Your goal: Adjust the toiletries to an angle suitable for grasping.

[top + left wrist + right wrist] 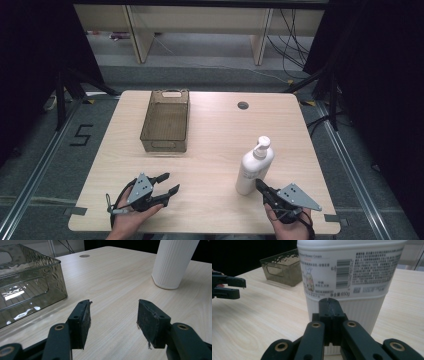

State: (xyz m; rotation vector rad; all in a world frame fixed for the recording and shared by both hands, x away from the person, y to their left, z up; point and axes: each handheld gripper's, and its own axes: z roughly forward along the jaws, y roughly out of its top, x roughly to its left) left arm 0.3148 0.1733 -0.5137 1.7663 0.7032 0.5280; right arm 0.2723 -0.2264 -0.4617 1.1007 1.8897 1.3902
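Observation:
A white pump bottle (254, 167) stands upright at the table's right front, and its ribbed base (172, 263) and printed label (352, 272) show close up. My right gripper (261, 186) sits just in front of the bottle's foot, jaws pressed together with nothing between them (329, 302). At the left front, my left gripper (169, 184) rests low over the wood, open, its two pads apart over bare table (113, 315). A smoky clear plastic basket (166, 121) lies at the back left, empty inside (22, 287).
The wooden table (210, 135) has a round cable hole (243, 105) near its far edge. Dark stands and cables flank the table on the floor. Shelving legs stand behind it. From the right gripper view the left gripper (229, 286) appears at the far left.

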